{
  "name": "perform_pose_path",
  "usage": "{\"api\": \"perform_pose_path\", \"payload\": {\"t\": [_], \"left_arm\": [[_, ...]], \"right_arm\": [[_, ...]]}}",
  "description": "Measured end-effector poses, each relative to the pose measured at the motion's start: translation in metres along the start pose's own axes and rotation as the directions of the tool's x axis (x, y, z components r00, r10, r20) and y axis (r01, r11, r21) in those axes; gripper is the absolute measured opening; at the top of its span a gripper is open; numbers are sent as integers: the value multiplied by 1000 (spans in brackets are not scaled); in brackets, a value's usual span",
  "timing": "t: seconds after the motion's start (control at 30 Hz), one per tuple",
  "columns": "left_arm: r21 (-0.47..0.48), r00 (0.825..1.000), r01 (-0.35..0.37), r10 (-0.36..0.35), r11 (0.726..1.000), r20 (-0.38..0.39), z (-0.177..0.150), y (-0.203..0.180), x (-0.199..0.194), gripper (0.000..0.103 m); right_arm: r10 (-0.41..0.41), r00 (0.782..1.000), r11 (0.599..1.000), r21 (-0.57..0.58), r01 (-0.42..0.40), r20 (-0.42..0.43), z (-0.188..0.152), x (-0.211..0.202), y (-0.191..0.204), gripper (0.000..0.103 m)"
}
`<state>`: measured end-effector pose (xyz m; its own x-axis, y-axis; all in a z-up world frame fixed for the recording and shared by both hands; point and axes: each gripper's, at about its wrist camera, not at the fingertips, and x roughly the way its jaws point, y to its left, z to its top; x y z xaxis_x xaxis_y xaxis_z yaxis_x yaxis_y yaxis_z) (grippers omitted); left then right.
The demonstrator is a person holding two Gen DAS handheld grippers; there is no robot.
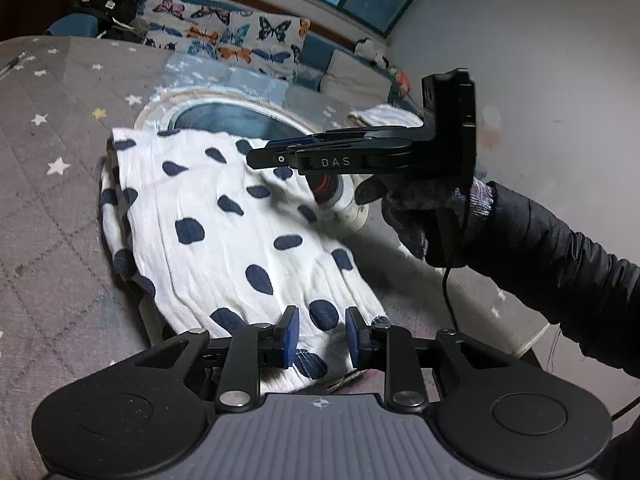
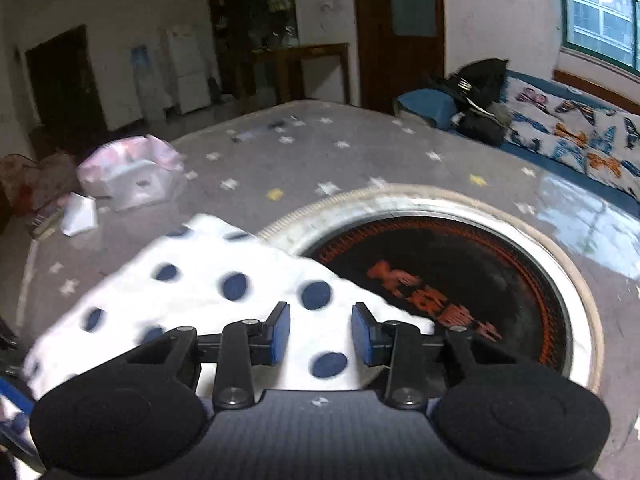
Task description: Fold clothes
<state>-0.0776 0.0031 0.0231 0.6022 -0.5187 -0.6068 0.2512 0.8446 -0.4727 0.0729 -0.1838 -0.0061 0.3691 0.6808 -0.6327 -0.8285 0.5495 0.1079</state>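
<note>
Garment: white cloth with dark blue spots (image 1: pixel 224 240), creased, folded flat
Place: on the grey star-print surface (image 1: pixel 52 216), its far edge over a round inset burner (image 2: pixel 460 280)
Left gripper (image 1: pixel 322 332): fingers spread, cloth's near edge under the gap, not pinched
Right gripper (image 2: pixel 320 330): fingers spread above the cloth, gripping nothing

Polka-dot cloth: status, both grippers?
Left gripper open over polka-dot cloth. Right gripper open, above it. Cloth folded, partly covering round cooktop.
</note>
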Motion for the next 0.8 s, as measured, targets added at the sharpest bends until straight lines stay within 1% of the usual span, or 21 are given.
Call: {"api": "perform_pose_path", "payload": {"t": [0.13,0.2,0.3,0.43,0.63,0.8], "left_arm": [[-17,1000,-5,5,1000,22,-2,1,-5,29],[-31,1000,-10,11,999,27,-4,3,-6,29],[-58,999,-12,14,998,39,-7,6,-9,29],[-83,999,2,2,997,47,-9,11,-10,30],[-107,999,17,-12,994,47,-12,17,-11,30],[-114,998,21,-14,993,58,-13,17,-16,30]], "right_arm": [[105,994,994,-29,-106,-6,16,2,18,34],[149,988,987,-62,-151,-33,24,13,31,34],[178,982,978,-101,-184,-69,34,31,46,34],[179,977,970,-142,-195,-117,42,55,58,34],[144,976,969,-177,-173,-165,46,88,65,34],[143,979,977,-141,-163,-143,55,95,58,38]]}}
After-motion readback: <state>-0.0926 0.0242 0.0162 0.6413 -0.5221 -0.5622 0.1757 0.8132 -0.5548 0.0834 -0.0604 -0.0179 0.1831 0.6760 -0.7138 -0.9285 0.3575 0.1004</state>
